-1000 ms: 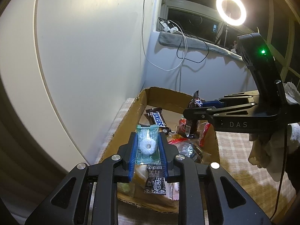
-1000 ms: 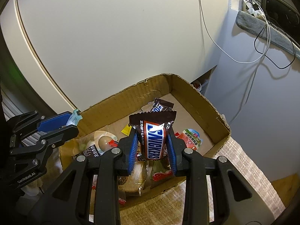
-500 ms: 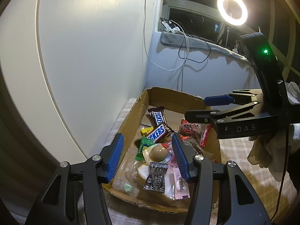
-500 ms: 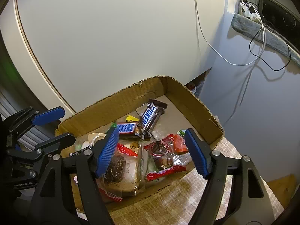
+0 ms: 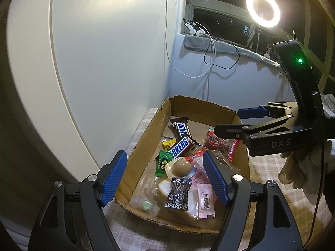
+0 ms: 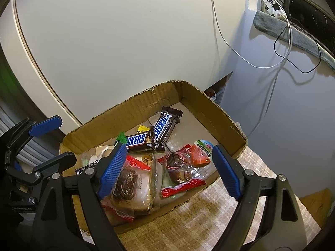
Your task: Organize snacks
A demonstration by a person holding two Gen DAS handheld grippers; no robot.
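Note:
A shallow cardboard box holds several wrapped snacks. Two Snickers bars lie side by side near its far end. Closer in are a green candy, a packed brown egg, a black packet and a pink one. Red-trimmed pastry bags sit on the right wrist side. My left gripper hovers over the box's near end, jaws opening, nothing between them. My right gripper hangs over the box's other side, jaws also opening and empty.
The box rests on a checked cloth against a white curved panel. Cables hang from a window ledge behind it, and a ring light glows at the upper right. A gloved hand holds the right gripper.
Both grippers went from shut to wide open. The left let go of a clear mint-green packet, the right let go of a Snickers bar, which now lies in the box beside the other.

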